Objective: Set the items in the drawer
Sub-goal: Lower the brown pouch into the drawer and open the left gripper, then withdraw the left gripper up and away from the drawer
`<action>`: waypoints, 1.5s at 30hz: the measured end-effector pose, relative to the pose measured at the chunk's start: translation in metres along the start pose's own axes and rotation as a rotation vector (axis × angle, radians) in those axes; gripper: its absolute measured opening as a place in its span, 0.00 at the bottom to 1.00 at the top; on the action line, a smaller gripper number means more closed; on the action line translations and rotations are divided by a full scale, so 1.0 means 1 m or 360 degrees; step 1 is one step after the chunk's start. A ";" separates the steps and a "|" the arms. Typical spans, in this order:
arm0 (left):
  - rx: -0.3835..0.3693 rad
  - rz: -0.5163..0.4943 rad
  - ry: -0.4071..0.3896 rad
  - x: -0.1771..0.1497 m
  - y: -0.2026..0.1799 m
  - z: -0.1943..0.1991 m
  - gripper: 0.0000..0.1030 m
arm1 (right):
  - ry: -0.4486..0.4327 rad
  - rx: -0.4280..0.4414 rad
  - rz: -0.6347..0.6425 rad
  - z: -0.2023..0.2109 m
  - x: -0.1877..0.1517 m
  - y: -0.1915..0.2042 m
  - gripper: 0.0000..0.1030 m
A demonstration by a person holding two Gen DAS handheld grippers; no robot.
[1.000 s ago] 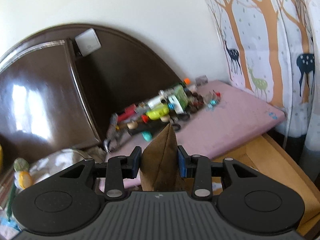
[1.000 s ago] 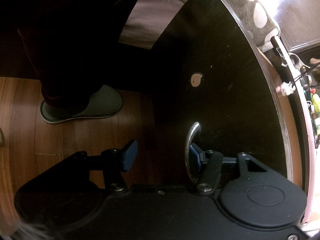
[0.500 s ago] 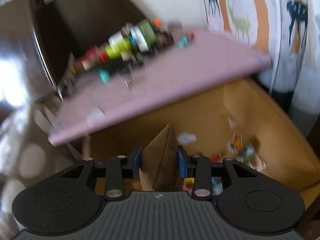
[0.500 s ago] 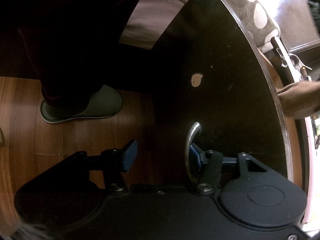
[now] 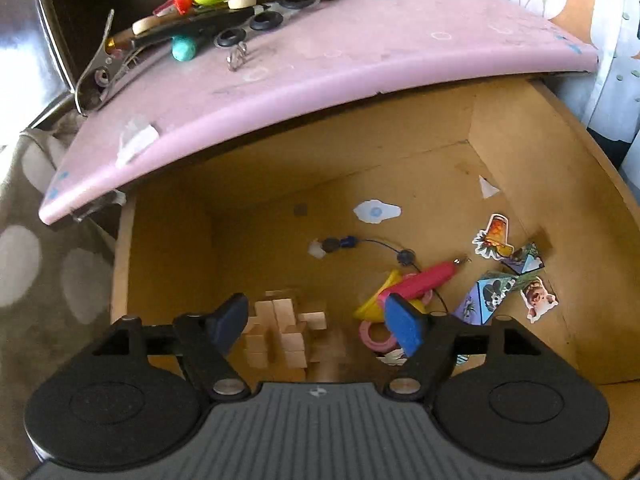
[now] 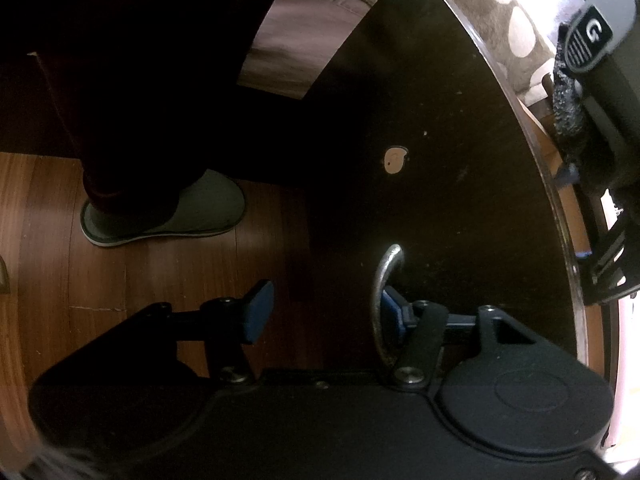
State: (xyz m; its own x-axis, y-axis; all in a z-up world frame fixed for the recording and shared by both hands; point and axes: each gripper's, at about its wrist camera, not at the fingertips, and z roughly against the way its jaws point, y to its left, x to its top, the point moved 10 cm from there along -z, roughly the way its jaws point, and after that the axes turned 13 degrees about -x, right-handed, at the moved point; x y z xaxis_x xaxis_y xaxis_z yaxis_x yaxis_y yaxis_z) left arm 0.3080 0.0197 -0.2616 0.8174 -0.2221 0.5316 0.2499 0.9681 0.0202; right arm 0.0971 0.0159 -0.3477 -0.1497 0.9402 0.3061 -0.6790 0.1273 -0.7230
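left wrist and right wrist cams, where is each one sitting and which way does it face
Left wrist: on the left hand-held gripper, open, looking down into the open drawer at wooden blocks.
Right wrist: on the right hand-held gripper, open, facing the dark drawer front and handle; slippered foot shows.
Shared: the drawer; the left gripper's body appears top right.
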 end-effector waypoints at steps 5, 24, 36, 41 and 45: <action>0.0030 0.0028 -0.0018 0.003 -0.002 0.016 0.73 | -0.0002 -0.0001 0.0004 0.000 0.000 0.000 0.59; 0.0010 0.0387 -0.0427 -0.036 0.016 0.139 0.73 | 0.0067 -0.0006 0.0012 -0.005 -0.006 0.006 0.61; -0.0212 0.0642 -0.0766 -0.100 0.014 0.187 0.79 | 0.0053 -0.0104 -0.0040 -0.005 -0.014 0.016 0.74; -0.0229 0.0587 -0.0808 -0.113 0.016 0.189 0.79 | 0.0126 -0.0192 0.0022 -0.007 -0.014 0.020 0.72; -0.0273 0.0525 -0.0817 -0.113 0.013 0.187 0.79 | 0.0165 -0.0295 0.0039 -0.005 -0.013 0.016 0.55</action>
State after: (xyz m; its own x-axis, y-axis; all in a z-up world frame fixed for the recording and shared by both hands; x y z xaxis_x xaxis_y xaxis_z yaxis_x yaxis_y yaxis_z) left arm 0.1220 0.0792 -0.1630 0.5231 0.2103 0.8259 0.1416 0.9342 -0.3275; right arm 0.0921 0.0074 -0.3667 -0.0834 0.9699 0.2287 -0.5307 0.1510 -0.8340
